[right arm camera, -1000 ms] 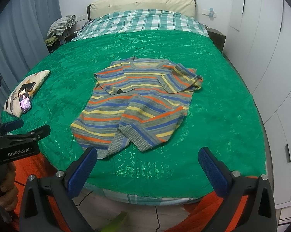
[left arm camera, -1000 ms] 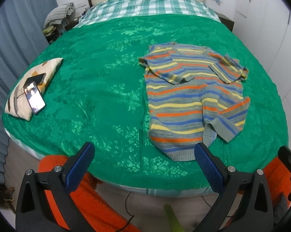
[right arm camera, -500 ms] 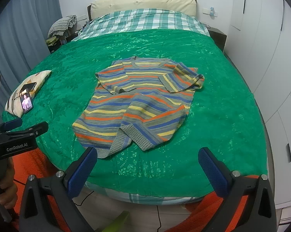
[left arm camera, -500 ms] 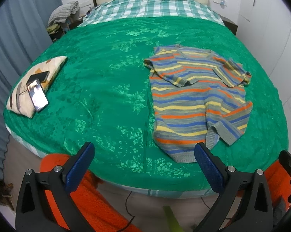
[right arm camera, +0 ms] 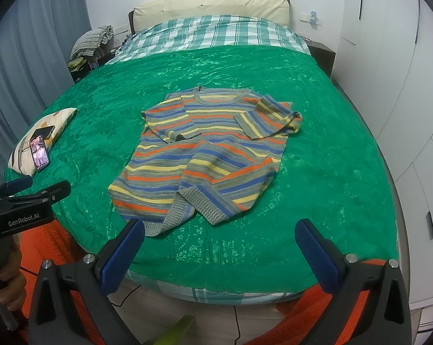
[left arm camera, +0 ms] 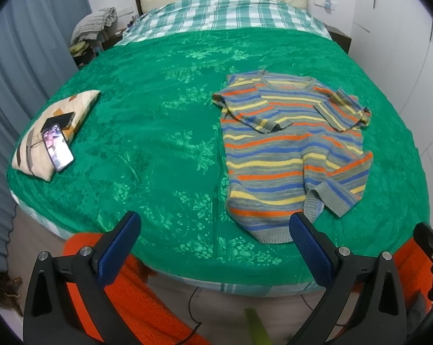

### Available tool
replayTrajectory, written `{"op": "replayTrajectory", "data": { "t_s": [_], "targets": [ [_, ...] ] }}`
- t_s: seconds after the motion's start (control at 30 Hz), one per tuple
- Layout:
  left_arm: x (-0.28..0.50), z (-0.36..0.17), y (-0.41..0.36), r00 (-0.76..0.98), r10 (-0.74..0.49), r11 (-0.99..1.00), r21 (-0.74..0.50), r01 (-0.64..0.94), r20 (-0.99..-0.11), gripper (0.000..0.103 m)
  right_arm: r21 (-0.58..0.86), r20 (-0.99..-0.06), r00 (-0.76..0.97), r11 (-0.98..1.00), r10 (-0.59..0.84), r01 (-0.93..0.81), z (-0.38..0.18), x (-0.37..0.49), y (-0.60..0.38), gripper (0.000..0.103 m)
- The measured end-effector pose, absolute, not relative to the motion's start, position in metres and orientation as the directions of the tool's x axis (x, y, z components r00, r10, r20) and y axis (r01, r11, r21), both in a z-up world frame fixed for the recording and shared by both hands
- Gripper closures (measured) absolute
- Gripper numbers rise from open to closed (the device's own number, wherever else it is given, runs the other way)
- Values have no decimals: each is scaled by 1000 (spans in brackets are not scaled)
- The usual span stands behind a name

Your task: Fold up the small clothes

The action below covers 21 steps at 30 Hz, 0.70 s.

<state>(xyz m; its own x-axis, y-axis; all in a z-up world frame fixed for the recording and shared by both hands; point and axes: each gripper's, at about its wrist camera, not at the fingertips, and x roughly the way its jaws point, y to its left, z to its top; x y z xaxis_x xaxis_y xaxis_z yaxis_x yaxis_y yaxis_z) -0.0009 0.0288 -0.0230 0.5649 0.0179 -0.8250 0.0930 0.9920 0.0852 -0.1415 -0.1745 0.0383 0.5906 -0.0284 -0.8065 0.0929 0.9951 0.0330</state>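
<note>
**Striped sweater lies half-folded near the foot of the bed, both grippers spread and empty**

Over on the left edge of the green bedspread (left arm camera: 159, 109) sits a small patterned pillow (left arm camera: 58, 120), with a phone (left arm camera: 57, 146) propped against it, screen lit, and a dark flat item just behind the phone. Beyond it, past the head corner of the bed, a grey checked cloth (right arm camera: 94, 40) is heaped on a bedside stand.

The left gripper (left arm camera: 216, 244) hovers at the foot of the bed, its blue-padded fingers (left arm camera: 118, 250) spread wide apart with nothing between them. The right fingertip sits just before the sweater's lower hem in this view.

The striped sweater (right arm camera: 205, 155) lies flat on the bedspread, right of centre, neckline toward the plaid sheet (right arm camera: 213, 31) at the head. Both sleeves are folded in across the chest, and the lower right corner of the body is turned up so the ribbed hem shows.

The right gripper (right arm camera: 222, 250) is held low at the foot edge, likewise wide apart and empty, clear of the cloth. White wardrobe doors (right arm camera: 388, 57) close off the right side.
</note>
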Motion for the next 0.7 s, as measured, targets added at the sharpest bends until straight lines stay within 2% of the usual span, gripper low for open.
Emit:
{"op": "replayTrajectory", "data": {
  "t_s": [0.7],
  "targets": [
    [2,-38,32,550,32,990,100,95,-835,0,39,-813,582,995,-23,94,31,-139,-173,0]
  ]
}}
